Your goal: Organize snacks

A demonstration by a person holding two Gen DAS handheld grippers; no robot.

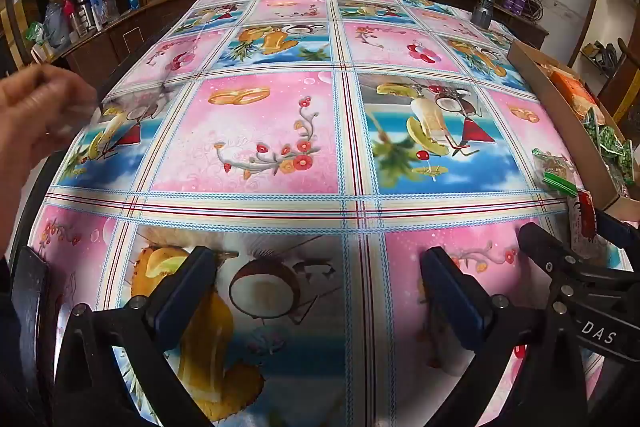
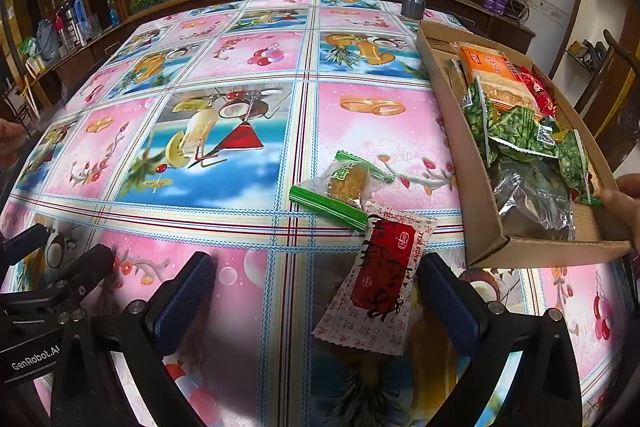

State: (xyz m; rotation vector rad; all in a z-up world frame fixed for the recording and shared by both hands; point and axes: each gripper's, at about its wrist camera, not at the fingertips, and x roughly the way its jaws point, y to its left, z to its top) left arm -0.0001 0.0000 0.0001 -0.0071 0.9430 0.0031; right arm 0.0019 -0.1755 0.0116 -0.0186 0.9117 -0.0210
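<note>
Cardboard box (image 2: 490, 255) holds green, orange and red snack packets (image 2: 516, 131); both grippers (image 2: 316, 291) gape wide, empty

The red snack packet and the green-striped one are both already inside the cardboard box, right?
No. Both lie on the tablecloth outside the cardboard box: the red snack packet and the green-striped one sit just left of it, as the right wrist view shows.

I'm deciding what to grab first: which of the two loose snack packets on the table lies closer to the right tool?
The red-and-white packet, just inside the open right tool. The green-edged clear packet lies farther away.
</note>
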